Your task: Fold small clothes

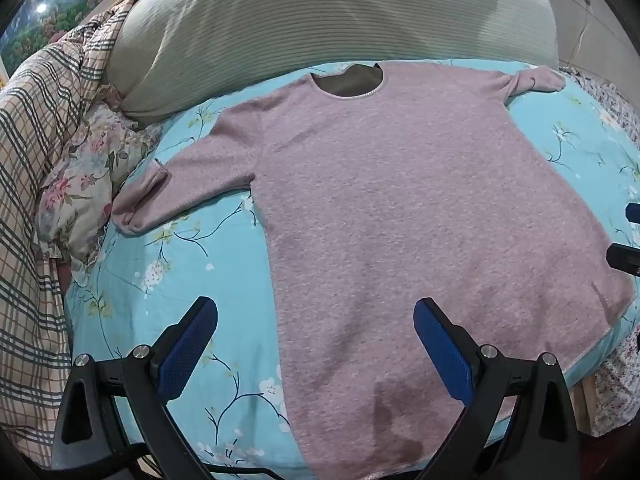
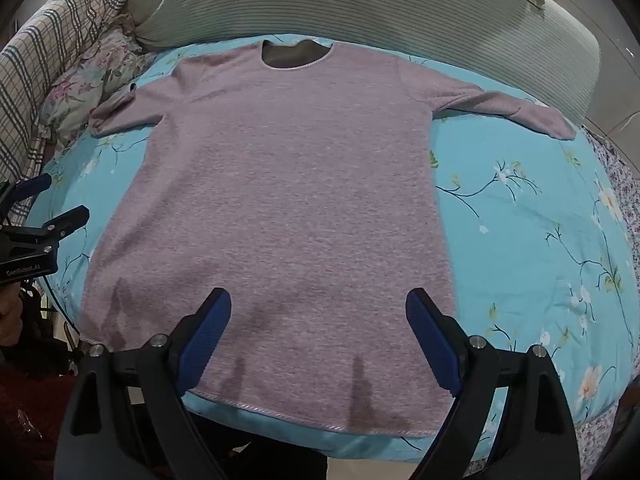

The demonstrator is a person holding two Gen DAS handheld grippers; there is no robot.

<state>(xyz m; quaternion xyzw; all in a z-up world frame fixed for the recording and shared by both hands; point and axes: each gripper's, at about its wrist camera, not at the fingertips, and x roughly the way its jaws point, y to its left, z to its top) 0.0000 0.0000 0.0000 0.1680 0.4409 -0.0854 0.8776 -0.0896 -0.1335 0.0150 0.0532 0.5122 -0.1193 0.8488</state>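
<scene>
A pink long-sleeved knit top lies spread flat, neck away from me, on a turquoise floral sheet. It also shows in the right wrist view. Both sleeves stretch out sideways, cuffs folded back. My left gripper is open and empty, hovering over the top's lower left hem. My right gripper is open and empty above the lower hem. The left gripper shows at the left edge of the right wrist view, and the right gripper's fingertips show at the right edge of the left wrist view.
A grey-green ribbed pillow lies beyond the neckline. A plaid quilt and a floral pillow sit at the left. The bed's near edge runs just below the hem. A purple floral cover borders the right side.
</scene>
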